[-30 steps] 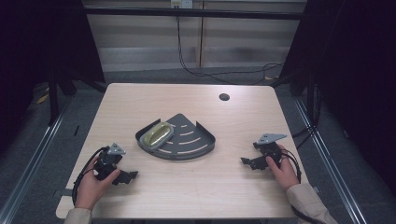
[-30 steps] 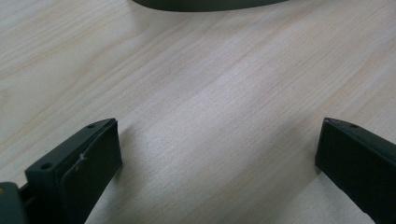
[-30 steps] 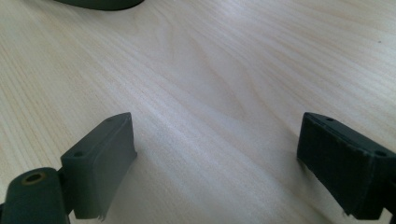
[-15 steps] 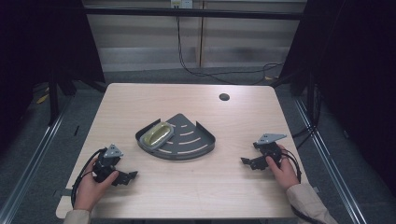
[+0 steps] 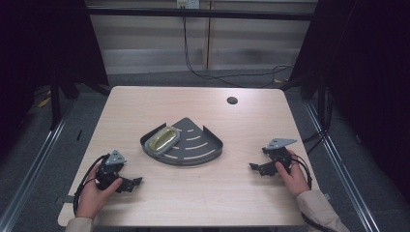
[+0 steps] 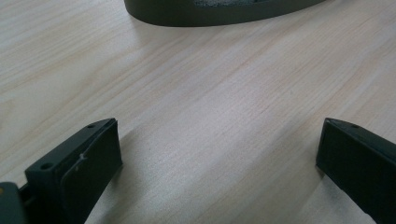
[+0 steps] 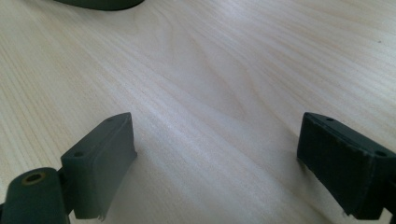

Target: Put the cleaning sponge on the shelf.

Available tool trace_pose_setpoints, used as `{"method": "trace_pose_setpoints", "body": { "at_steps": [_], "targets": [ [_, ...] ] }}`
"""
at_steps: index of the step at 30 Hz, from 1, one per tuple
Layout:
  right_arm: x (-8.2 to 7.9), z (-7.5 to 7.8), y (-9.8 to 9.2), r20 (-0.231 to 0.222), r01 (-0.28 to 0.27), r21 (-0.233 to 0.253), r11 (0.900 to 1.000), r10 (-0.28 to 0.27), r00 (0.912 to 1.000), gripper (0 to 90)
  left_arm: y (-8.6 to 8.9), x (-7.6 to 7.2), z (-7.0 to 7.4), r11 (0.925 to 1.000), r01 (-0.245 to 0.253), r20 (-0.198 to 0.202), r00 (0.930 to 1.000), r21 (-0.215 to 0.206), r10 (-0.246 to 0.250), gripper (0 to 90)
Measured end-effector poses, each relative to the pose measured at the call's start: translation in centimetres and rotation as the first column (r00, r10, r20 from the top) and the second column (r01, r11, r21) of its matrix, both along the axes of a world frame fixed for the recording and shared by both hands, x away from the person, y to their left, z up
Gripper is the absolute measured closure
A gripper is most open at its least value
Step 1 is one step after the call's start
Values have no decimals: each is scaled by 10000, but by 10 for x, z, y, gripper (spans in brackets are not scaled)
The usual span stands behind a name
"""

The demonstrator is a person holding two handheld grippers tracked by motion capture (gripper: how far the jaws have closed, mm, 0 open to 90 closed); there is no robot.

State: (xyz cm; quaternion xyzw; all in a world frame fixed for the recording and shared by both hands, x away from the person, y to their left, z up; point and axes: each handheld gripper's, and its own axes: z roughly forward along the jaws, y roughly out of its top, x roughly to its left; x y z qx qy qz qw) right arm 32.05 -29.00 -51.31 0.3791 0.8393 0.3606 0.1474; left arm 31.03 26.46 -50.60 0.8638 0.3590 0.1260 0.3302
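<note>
A dark grey quarter-round tray [image 5: 203, 153] with raised ribs lies at the middle of the wooden table [image 5: 193, 198]. An oval dish with a yellowish inside [image 5: 162, 139] rests on the tray's left corner. My left gripper [image 5: 133, 183] lies low on the table at the front left, held by a hand, open with bare wood between its jaws [image 6: 219, 154]; the tray's curved wall [image 6: 205, 14] is ahead of it. My right gripper [image 5: 255, 168] rests at the front right, open over bare wood [image 7: 215, 140], with a bit of the tray's edge [image 7: 100, 3] far ahead.
A small round dark hole [image 5: 232, 100] sits near the table's far edge. Cables [image 5: 217, 75] run along the floor behind the table. Metal rails [image 5: 29, 169] flank the table on both sides. Bare wood spreads between the tray and both grippers.
</note>
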Motion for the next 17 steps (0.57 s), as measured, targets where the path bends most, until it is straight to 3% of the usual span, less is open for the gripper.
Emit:
{"method": "trace_pose_setpoints", "body": {
  "at_steps": [7,17],
  "targets": [
    [0,0,0,-2,-1,1,10000,1,10000,109,4,-2,-4,9995,78,377,9993,-290,-67,0],
    [0,0,0,-1,-2,1,10000,2,10000,109,4,-2,-4,9995,89,362,9993,-304,-78,0]
  ]
}}
